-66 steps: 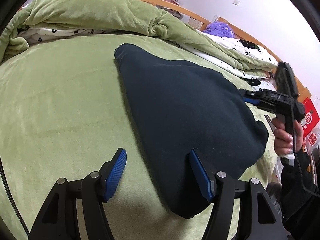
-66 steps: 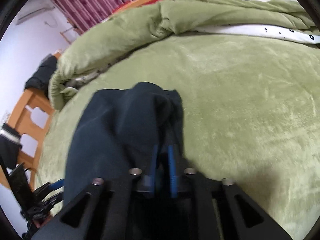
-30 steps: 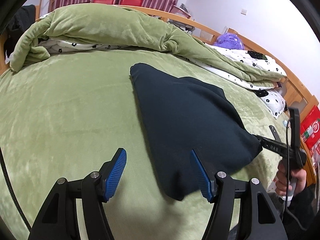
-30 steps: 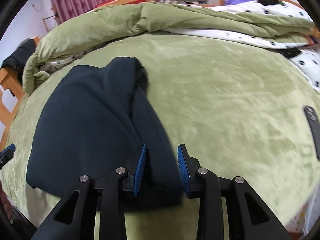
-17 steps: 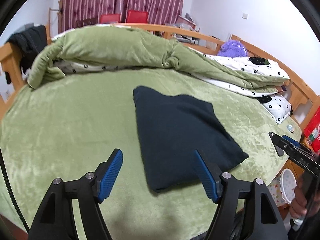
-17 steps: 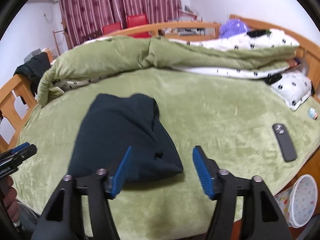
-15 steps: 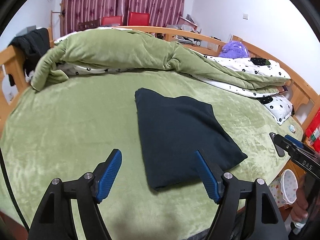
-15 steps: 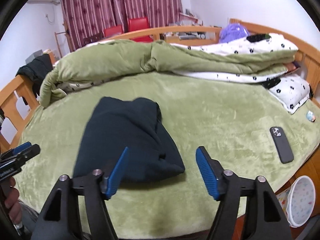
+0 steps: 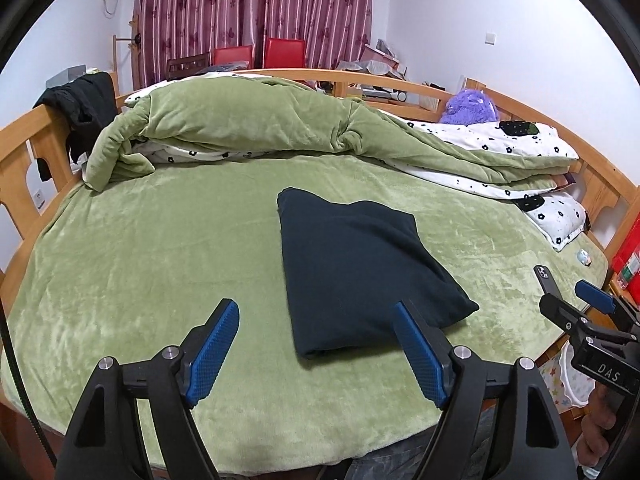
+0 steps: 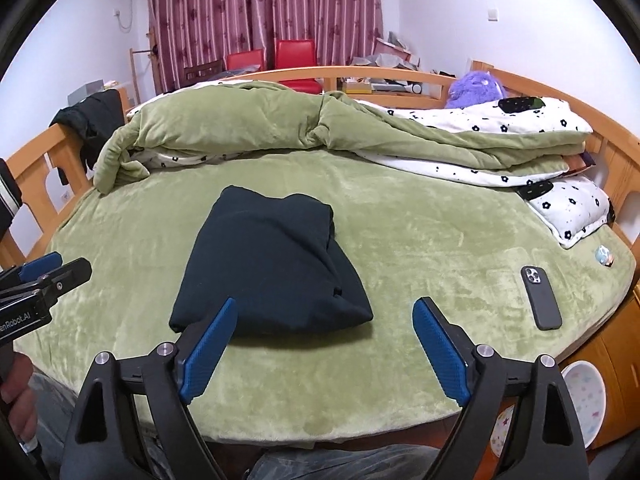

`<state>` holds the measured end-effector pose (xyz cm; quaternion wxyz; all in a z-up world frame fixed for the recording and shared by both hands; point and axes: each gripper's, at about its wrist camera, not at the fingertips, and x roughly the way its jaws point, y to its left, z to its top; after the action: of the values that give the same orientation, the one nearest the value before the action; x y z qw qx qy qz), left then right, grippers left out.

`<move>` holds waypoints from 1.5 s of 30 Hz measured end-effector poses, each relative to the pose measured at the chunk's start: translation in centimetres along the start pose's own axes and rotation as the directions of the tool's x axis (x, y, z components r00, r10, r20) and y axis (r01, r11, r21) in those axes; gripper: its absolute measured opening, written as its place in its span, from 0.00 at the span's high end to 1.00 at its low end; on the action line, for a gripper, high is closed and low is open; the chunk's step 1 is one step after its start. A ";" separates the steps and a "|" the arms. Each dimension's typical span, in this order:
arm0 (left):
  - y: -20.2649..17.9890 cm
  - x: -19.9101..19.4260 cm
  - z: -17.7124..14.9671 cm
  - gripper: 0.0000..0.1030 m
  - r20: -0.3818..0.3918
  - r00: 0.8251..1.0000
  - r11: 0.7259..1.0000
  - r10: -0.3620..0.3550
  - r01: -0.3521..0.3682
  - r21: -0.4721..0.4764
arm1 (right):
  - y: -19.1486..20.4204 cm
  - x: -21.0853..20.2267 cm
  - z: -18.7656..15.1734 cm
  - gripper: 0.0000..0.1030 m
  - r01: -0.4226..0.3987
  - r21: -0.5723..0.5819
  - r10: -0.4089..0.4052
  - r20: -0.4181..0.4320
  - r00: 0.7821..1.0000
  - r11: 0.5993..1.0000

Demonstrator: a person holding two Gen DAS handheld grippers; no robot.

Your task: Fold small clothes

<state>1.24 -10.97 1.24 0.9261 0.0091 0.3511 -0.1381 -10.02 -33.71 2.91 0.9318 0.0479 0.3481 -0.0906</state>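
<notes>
A dark navy garment [image 9: 356, 268] lies folded into a compact rectangle on the green bed cover [image 9: 160, 264]; it also shows in the right wrist view [image 10: 272, 268]. My left gripper [image 9: 320, 352] is open and empty, held back from the garment's near edge. My right gripper [image 10: 324, 344] is open and empty, also back from the garment, near the bed's front edge. Each gripper shows at the edge of the other's view, the right one [image 9: 576, 304] and the left one [image 10: 44, 272].
A rolled green duvet [image 10: 280, 124] and white flowered bedding [image 10: 520, 120] lie along the far side. A black phone [image 10: 541, 297] lies on the cover at right. A wooden bed rail [image 9: 24, 140] surrounds the bed. A white bin [image 10: 584, 396] stands on the floor.
My right gripper let go of the garment and opened. Both grippers pulled back and up from the bed, leaving the folded garment lying flat.
</notes>
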 end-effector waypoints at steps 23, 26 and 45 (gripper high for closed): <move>-0.2 -2.4 0.0 0.24 0.034 0.999 1.000 0.004 -0.004 0.005 | 0.4 -2.6 0.0 0.12 -0.002 0.016 0.002 0.016 1.000 1.000; -0.2 -2.4 0.0 0.24 0.034 0.999 1.000 0.004 -0.004 0.005 | 0.4 -2.8 0.0 0.12 -0.002 0.018 0.002 0.018 1.000 1.000; 0.2 -3.1 -0.2 0.24 0.038 0.999 1.000 0.007 -0.007 0.000 | 0.7 -3.5 -0.2 0.12 -0.006 0.018 0.006 0.022 1.000 1.000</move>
<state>-1.09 -9.93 3.08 0.9330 0.0079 0.3336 -0.1350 -12.60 -32.51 5.06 0.9354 0.0566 0.3368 -0.0915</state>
